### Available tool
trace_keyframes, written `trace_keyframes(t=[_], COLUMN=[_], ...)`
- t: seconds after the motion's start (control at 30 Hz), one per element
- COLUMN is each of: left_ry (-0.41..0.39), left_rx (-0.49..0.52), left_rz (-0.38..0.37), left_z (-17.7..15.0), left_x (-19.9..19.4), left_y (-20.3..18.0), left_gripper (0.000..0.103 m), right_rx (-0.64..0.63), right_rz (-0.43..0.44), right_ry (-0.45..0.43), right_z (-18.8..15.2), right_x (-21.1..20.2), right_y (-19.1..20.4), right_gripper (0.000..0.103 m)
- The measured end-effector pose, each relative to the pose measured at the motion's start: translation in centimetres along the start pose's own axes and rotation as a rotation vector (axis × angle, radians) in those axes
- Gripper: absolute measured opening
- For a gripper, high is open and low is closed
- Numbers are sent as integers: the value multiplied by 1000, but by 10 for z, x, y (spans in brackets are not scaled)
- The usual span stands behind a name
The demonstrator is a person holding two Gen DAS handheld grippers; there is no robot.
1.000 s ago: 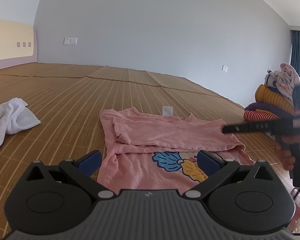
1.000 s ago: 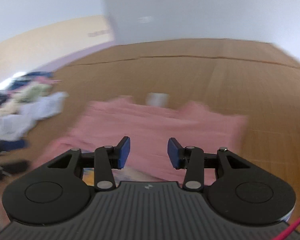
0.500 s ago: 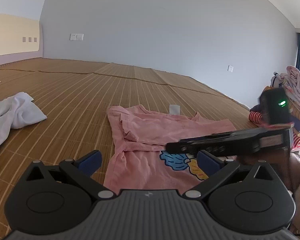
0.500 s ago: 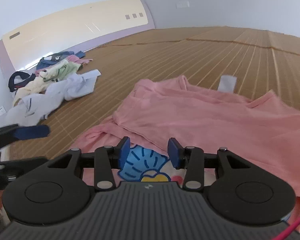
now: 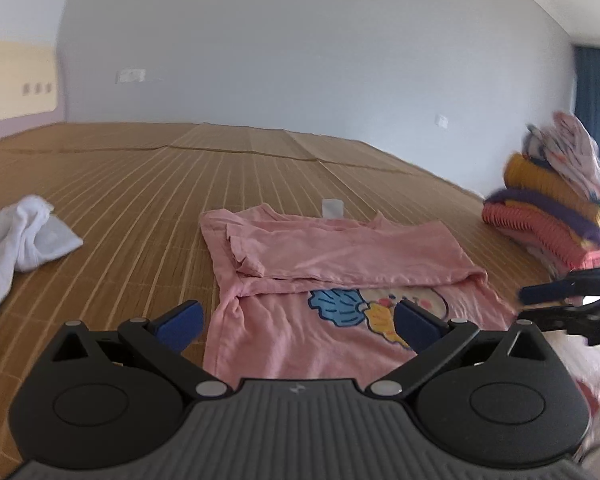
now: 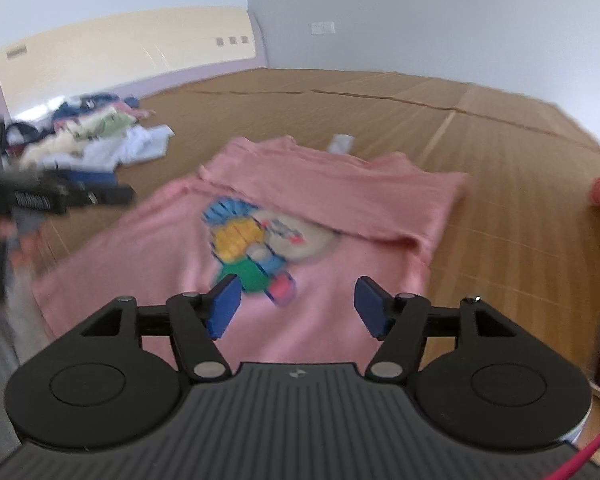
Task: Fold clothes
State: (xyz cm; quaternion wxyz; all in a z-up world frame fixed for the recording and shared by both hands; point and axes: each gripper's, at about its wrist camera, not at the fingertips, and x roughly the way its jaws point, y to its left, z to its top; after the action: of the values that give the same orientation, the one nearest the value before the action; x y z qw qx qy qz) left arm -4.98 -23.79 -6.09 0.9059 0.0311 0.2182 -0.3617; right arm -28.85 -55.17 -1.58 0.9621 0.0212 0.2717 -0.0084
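Soft, matt pink cotton-like T-shirt [image 5: 340, 256] with a flat, multicoloured cartoon print [image 6: 256, 244]. It lies on a woven bamboo-slat mat floor [image 5: 140, 184], ribbed and faintly sheened. Crumpled white cloth garment [image 5: 24, 240], matt. Stack of folded ribbed knit clothes [image 5: 556, 220], coarse-textured. Left gripper [image 5: 296, 320]: matt black plastic with a ridged housing, smooth blue pads [image 5: 180, 320] and dull metal pivot pins.
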Motion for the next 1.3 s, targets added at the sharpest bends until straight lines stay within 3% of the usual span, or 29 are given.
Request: trace_keyframes(t=[0.1,0.23,0.4,0.77,0.93,1.13,1.2,1.27,1.3], left_ry=[29,99,164,345,349,323,313,307,305], left_rx=[75,149,171,152,163,217,233,260,274], left_rz=[-16,26,23,11,1,-26,-25,-16,-12], left_z=[0,-10,-15,-26,-26,-25,-24,-25,-25], left_x=[-7,-12,-13,7,7,3,1,0,0], left_y=[-1,-3,-2,8,7,-3,-6,-10,-13], left_gripper=[103,103,103,95,89,51,27,17,15], right_rx=[35,93,151,107,36,-3,-29,-39,-38], right_rz=[-28,-27,-15,-13,-63,-88,-88,-83,-74], right_ry=[6,14,19,44,70,65,56,46,44], right_z=[-20,-41,-49,-45,-48,-50,-52,-54,-54], right_x=[-19,-32,-34,-23,-14,-7,-7,-7,-8], right_y=[-10,-19,-21,-1,12,19,21,21,20], right_gripper=[74,76,76,76,76,76,76,73,65])
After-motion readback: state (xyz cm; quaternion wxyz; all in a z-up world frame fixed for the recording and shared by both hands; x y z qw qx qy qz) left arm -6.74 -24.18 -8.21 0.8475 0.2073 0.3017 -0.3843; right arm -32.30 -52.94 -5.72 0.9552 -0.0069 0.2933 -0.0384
